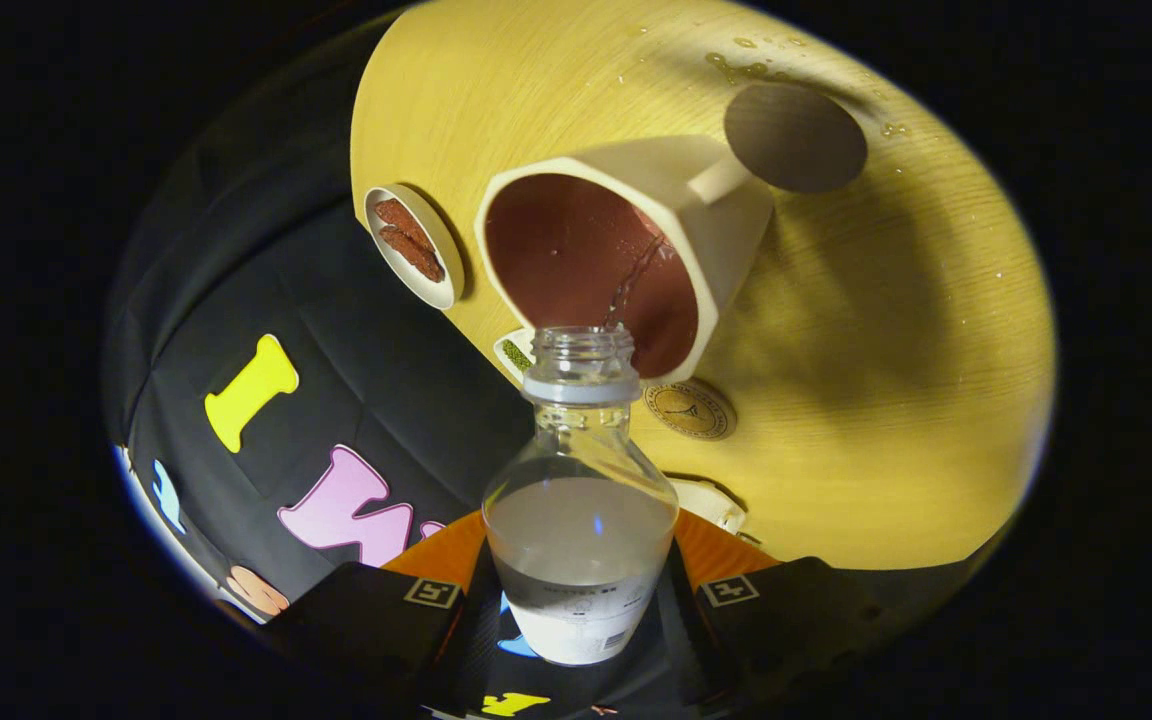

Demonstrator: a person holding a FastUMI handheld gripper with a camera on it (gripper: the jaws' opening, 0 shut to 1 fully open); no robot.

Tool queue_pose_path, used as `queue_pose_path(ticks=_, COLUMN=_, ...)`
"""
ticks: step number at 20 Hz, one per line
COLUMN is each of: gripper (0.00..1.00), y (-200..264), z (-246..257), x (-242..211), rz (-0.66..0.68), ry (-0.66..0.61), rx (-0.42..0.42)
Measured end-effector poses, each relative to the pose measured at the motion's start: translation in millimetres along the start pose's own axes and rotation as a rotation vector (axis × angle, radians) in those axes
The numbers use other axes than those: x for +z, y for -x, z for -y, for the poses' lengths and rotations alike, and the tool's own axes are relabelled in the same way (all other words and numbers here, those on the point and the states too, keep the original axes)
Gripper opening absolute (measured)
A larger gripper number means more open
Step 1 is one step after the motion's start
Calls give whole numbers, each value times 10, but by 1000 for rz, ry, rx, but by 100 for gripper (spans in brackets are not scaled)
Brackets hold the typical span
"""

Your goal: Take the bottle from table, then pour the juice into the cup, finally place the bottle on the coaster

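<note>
My gripper (pixel 579 600) is shut on a clear plastic bottle (pixel 579 520), both fingers pressing its sides. The bottle is uncapped and tilted, its neck pointing at a cream cup (pixel 626 260) with a dark reddish inside. A thin stream of liquid runs from the bottle's mouth into the cup. The bottle still holds cloudy liquid in its lower part. A round dark coaster (pixel 794 137) lies on the wooden table (pixel 886 350) just beyond the cup, beside its handle.
A small white dish (pixel 414 245) with brown pieces sits near the table's edge beside the cup. A round gold-brown disc (pixel 690 409) lies just under the cup. Droplets dot the wood near the coaster. The table's edge drops to the black cloth wall.
</note>
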State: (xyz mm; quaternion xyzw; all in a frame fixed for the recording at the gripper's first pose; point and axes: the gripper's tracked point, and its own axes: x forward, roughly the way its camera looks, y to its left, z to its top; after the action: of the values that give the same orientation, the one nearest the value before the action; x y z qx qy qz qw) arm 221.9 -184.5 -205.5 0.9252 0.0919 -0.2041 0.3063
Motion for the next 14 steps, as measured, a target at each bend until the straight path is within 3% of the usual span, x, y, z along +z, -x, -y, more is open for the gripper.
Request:
queue_pose_path(ticks=6, gripper=72, y=52, z=-67, x=-84, rz=-35, ry=-101, rx=-65)
queue_pose_path(ticks=14, gripper=72, y=165, z=-322, x=-132, rz=-51, ry=-194, rx=-69)
